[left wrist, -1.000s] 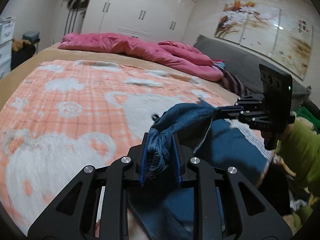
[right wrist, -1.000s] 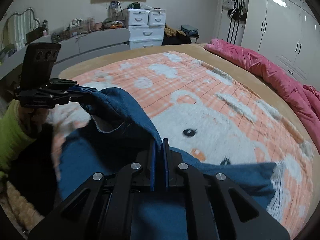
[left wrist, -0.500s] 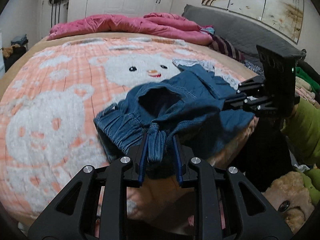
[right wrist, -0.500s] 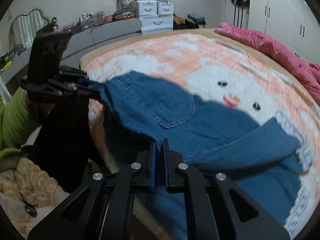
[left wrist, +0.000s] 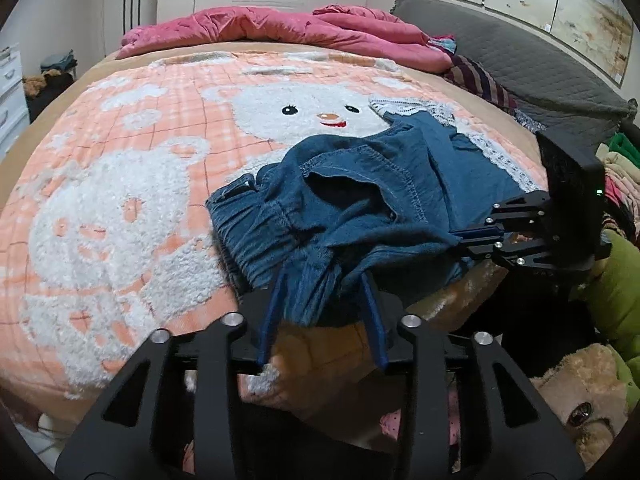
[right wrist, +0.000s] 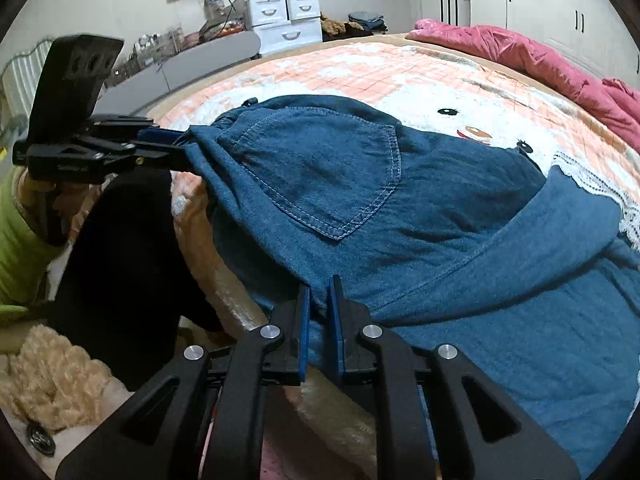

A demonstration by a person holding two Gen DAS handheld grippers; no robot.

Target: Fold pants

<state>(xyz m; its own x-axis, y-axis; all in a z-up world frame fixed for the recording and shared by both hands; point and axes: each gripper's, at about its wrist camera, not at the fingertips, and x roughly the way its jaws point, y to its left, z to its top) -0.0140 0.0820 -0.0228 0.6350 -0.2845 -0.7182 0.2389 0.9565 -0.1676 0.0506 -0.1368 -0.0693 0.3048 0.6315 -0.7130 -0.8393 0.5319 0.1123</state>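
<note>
Both tongs (left wrist: 323, 280) (right wrist: 319, 292) on denim pants (right wrist: 400, 208).

The pants (right wrist: 400, 216) are soft matt blue denim cloth with pale stitching. Under them lies a fuzzy, nubbly fleece blanket (left wrist: 120, 200). Both grippers, left gripper (left wrist: 320, 300) and right gripper (right wrist: 319, 300), look matt black with shiny metal screws.

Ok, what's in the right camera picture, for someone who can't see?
Blue denim pants lie on a pink bear blanket, back pocket up. The right tool pinches their near edge; the left tool grips the waistband.
</note>
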